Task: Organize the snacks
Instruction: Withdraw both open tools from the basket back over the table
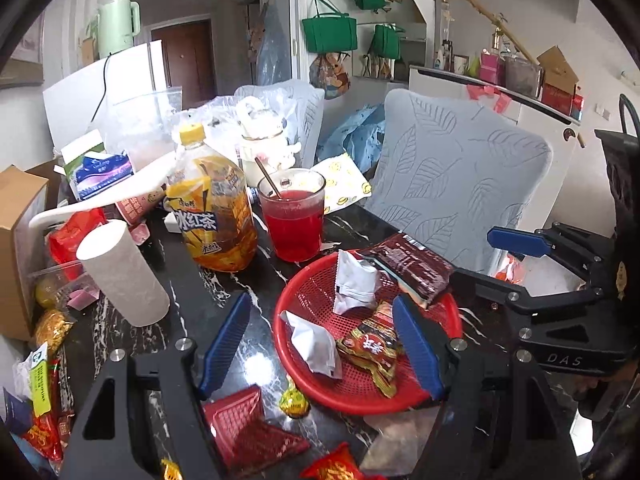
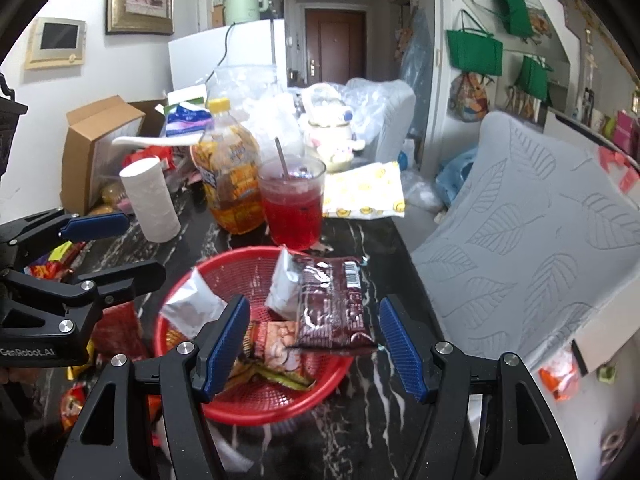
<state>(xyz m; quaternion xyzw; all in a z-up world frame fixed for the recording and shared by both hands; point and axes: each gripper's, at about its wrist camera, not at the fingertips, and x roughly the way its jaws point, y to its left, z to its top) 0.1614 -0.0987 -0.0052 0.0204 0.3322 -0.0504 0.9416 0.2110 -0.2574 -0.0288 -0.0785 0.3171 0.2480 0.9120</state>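
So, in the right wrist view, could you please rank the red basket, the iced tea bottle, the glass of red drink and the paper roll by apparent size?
1. red basket, though nearest the camera
2. iced tea bottle
3. glass of red drink and paper roll look alike; unranked

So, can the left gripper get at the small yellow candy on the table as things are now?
Probably yes. The left gripper is open and empty, and the yellow candy lies bare on the table just below its fingertips, beside the red basket, with nothing on top.
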